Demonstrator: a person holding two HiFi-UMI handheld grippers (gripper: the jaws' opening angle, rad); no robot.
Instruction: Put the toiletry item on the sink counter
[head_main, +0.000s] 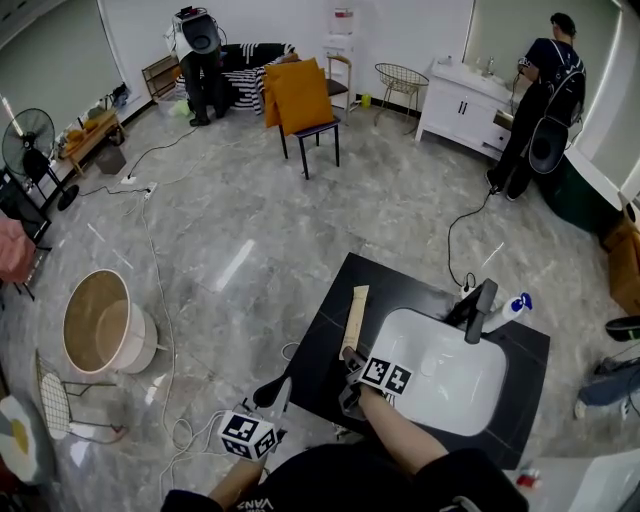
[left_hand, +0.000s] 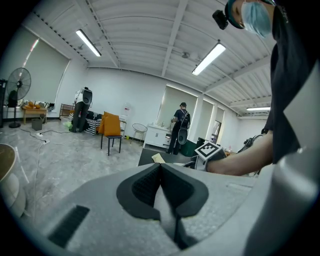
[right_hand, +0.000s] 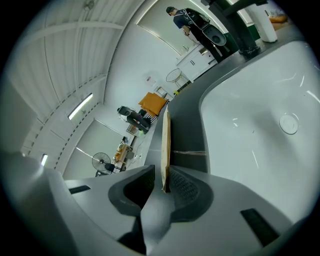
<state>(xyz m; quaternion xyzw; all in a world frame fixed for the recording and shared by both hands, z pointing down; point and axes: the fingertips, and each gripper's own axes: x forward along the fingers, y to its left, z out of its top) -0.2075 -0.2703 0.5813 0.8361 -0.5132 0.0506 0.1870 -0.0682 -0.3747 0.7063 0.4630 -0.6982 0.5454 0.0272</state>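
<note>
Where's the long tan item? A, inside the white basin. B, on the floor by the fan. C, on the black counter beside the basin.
C: the tan item runs along the black counter, just left of the basin in the head view.

A studio hall is posing as a home: a sink counter (head_main: 400, 285) is standing free at lower right, a white vanity (head_main: 455, 100) is sitting at upper right, and cables (head_main: 449, 235) are trailing over bare grey floor (head_main: 250, 200).
</note>
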